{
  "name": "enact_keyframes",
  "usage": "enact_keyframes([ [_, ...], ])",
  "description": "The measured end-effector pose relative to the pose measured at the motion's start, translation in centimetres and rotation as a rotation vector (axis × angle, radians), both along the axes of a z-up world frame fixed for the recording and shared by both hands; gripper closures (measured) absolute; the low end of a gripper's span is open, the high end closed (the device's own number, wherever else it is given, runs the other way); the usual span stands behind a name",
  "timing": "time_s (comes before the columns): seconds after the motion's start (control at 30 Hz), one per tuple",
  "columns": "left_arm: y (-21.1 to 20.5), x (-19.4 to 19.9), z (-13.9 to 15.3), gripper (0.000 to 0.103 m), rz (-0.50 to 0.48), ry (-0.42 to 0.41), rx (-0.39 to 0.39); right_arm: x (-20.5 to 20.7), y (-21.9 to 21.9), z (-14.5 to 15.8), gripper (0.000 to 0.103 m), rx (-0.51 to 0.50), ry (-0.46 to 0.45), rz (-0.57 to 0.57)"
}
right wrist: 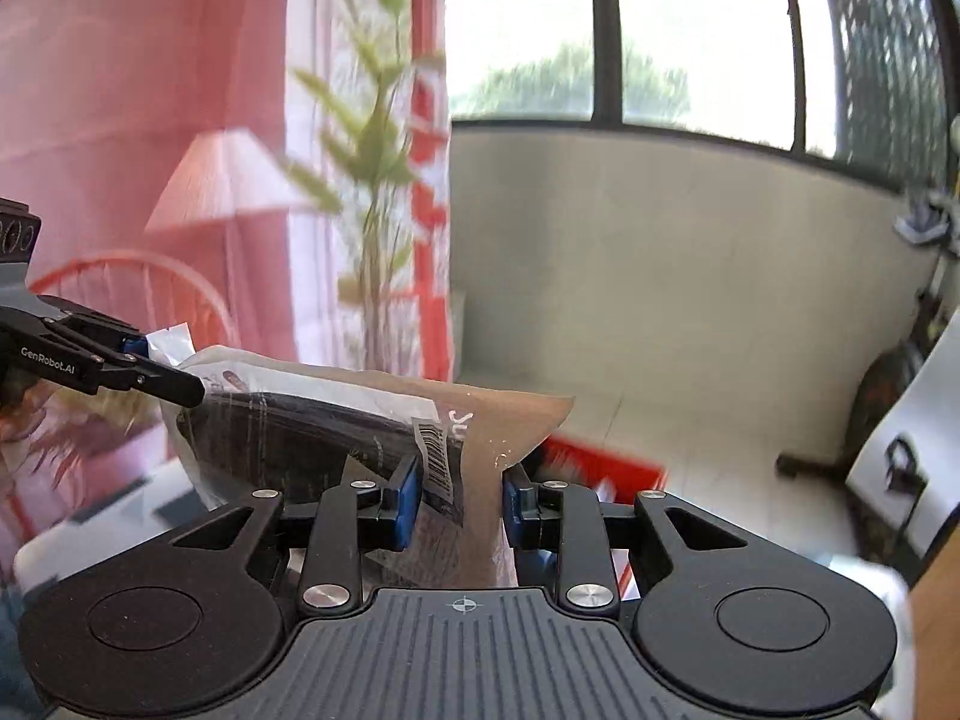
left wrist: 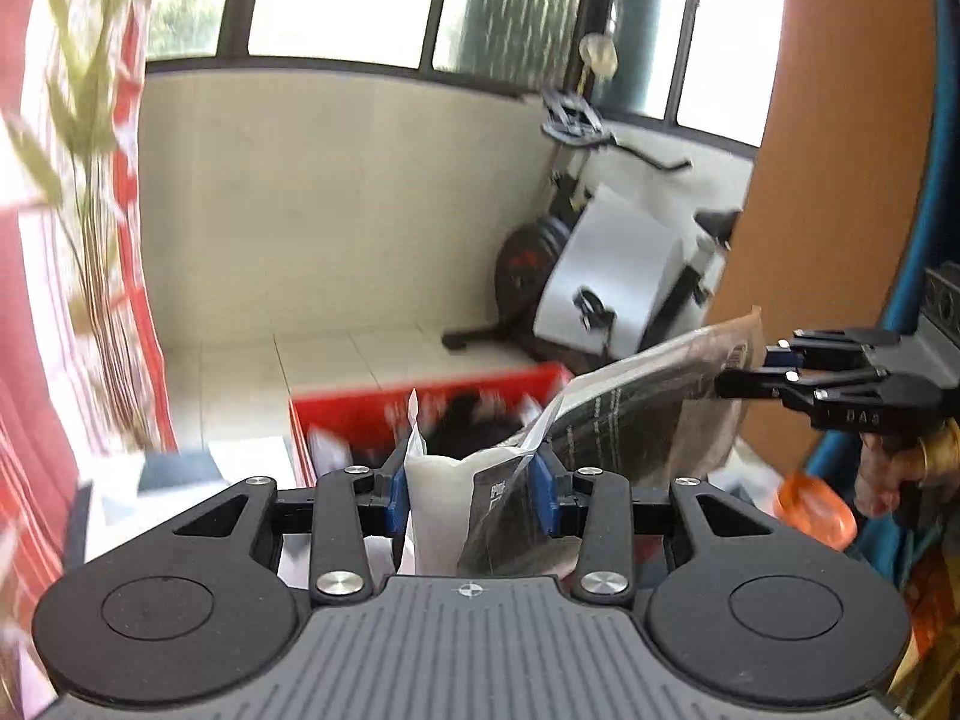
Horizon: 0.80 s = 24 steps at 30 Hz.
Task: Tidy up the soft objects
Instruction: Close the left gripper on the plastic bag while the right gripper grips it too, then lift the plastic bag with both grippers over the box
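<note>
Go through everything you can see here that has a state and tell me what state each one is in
Left claw: shut on one end of the packet.
Right claw: shut on the packet's other end.
Packet: sealed, dark item inside, held up in the air between both claws.
Red bin: open on top, dark contents, blurred.
Curtain: drawn.

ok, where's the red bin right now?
Left wrist view: red bin on the floor, low centre, just beyond the left gripper and below the held plastic package.

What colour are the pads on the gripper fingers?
Blue pads, set on black fingers; they show best in the right wrist view, pressed against the plastic package.
</note>
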<state>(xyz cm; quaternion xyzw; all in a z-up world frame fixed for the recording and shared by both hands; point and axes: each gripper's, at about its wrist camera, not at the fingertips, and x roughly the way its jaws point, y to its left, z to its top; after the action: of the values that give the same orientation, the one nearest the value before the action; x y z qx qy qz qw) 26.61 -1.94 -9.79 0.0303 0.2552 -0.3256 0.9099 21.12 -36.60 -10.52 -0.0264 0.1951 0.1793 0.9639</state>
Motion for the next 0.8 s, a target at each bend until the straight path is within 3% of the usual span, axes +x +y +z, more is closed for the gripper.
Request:
enact_keyframes([
  [0.17, -2.2, 2.4, 0.0, 0.061, 0.041, -0.025, 0.009, 2.3, -0.6, -0.5, 0.078, 0.002, -0.042, -0.077],
  [0.57, -2.3, 4.8, -5.0, 0.061, 0.048, 0.160, 0.078, 4.7, 0.5, -7.8, 0.080, 0.007, 0.188, -0.076],
  [0.8, -1.1, 5.5, -7.9, 0.061, 0.065, 0.255, 0.077, 5.6, 0.5, -10.6, 0.086, 0.092, 0.282, -0.097],
])
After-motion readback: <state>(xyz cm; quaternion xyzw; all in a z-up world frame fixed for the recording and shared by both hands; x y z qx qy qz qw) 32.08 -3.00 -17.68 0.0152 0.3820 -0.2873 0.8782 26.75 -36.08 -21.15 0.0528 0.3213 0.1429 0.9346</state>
